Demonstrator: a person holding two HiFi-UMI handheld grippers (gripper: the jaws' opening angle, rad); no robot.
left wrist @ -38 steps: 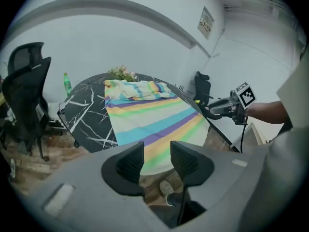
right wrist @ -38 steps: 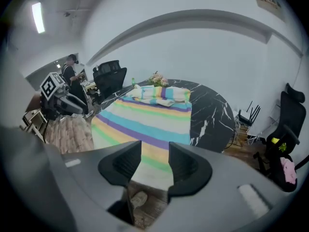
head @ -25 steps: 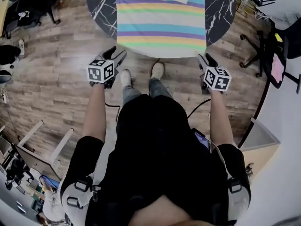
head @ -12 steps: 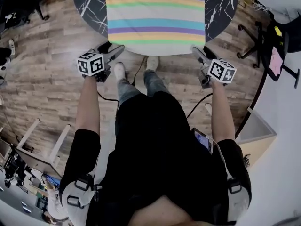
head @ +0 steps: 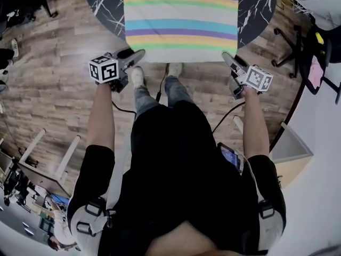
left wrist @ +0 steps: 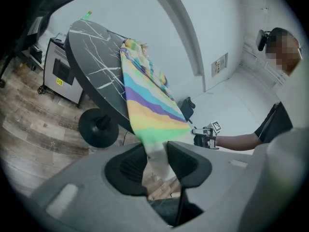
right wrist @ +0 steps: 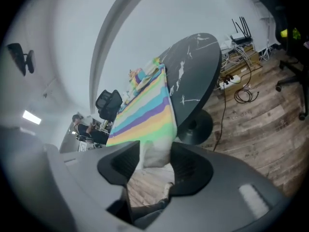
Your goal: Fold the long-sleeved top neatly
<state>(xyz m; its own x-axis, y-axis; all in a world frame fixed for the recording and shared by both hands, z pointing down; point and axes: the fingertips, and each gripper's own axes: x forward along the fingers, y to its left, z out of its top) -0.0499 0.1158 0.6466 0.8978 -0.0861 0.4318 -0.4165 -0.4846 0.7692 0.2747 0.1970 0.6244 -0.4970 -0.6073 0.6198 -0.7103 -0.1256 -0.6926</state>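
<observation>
**Q:** Where does the top lie?

**A:** It lies flat across the table, with its length running from the table's near edge toward the far side. Its pale hem hangs over that near edge and runs crosswise in front of me.

**Q:** And your fingers?

**A:** My left gripper is at the hem's left corner and my right gripper is at its right corner. Both are just off the table's near edge. Each pair of jaws stands apart with hem cloth between them. Both pairs have just been closing, and the left gap is narrower than the right. I judge that neither pair is pressing the cloth yet.

**Q:** What does the coming move turn on?

**A:** The hem sits straight ahead inside each gap, and neither hand is nearer than the other. Once both corners are pinched, I would carry them together along the top's length toward the table's far side. That should keep the fold square.
</observation>
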